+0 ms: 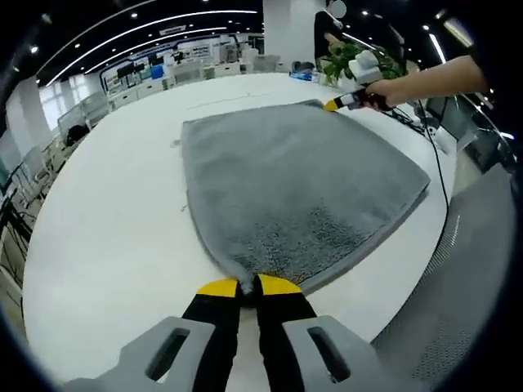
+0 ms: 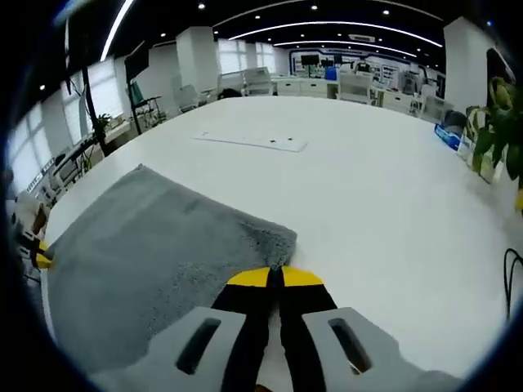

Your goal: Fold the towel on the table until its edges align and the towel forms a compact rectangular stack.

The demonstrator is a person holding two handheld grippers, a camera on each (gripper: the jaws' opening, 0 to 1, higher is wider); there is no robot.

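The gray towel (image 1: 294,192) lies spread flat on the white table (image 1: 106,237), with 1 gripper pinned to each of 2 corners along the same side. In the left gripper view, the left gripper (image 1: 248,287) has its yellow-tipped jaws closed tight on the near corner, the cloth bunching slightly between them. Across the towel, the right gripper (image 1: 347,101) sits at the far corner, held by a person's hand (image 1: 392,90).

In the right gripper view, the right gripper (image 2: 274,278) has its jaws pressed together right at the towel's (image 2: 155,261) corner, and a bit of fabric seems to be caught between the tips, though the grip is less plain here than on the left. A potted plant (image 2: 498,122) stands off near the table's edge, and a thin flat strip (image 2: 253,141) lies farther up the table (image 2: 368,188).

This looks to me like the start of the first fold: both corners taken, nothing lifted yet. The next move calls for raising both corners together and carrying them evenly over to the opposite edge, so the edges meet square.
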